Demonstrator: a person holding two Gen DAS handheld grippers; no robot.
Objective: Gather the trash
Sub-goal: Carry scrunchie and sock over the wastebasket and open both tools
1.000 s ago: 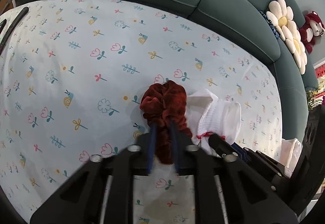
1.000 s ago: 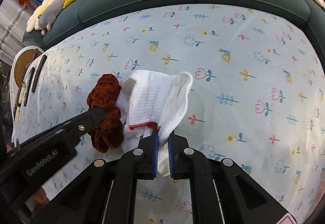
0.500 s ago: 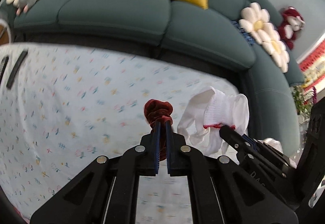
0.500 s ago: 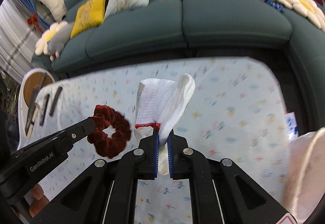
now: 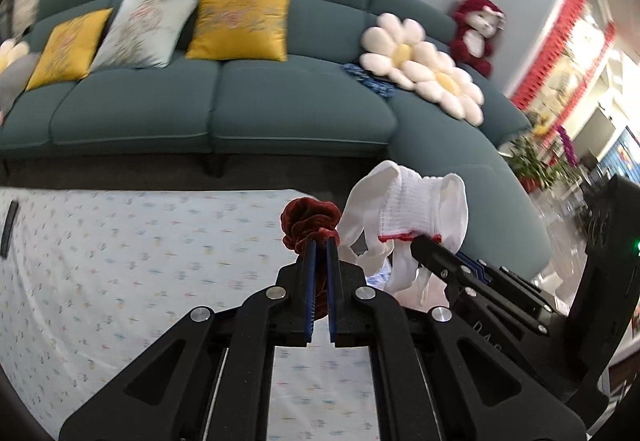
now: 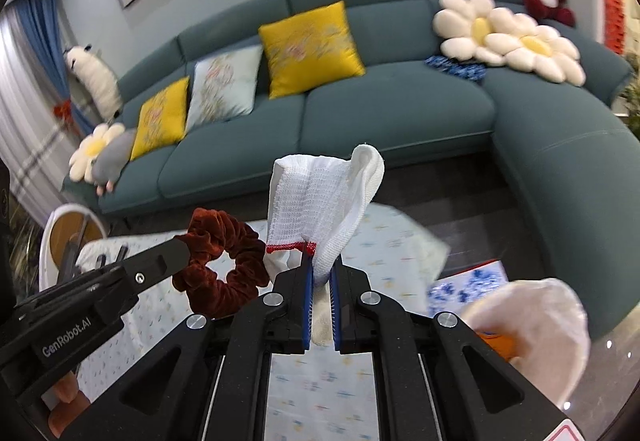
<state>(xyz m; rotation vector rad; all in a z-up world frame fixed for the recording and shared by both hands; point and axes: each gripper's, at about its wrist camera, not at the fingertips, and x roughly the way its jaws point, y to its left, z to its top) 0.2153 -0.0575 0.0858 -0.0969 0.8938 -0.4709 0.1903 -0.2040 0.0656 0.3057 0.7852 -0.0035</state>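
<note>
**Ana:** Above the table (image 5: 120, 261), near its far right corner, both items hang in the air. The left gripper (image 5: 320, 241) is clenched on the scrunchie (image 5: 310, 219), the right gripper (image 6: 320, 265) on the glove (image 6: 320, 197). Neither touches the cloth.

**Ben:** What worries you?

**Ana:** The scrunchie, I'd say. Only a fold of it sits between the left pads, right at the tips, and the loop dangles free. A quick swing could tug it out. The glove is pinched by its cuff, with the rest flopping upward and its fingers trailing below. Those could snag the other gripper, since the two tips ride just beside each other.

**Ben:** Could they knock together?

**Ana:** Likely, if either hand drifts inward. The right view shows the left tip nearly against the glove.

**Ben:** Room to move?

**Ana:** Plenty toward the sofa (image 6: 400, 113); a dark strip of floor separates it from the table's far edge. To the right, past the table's corner, sits something pale and bag-like (image 6: 540, 325), too blurred to name. If that's the bin, the path over the right edge looks open.
</note>
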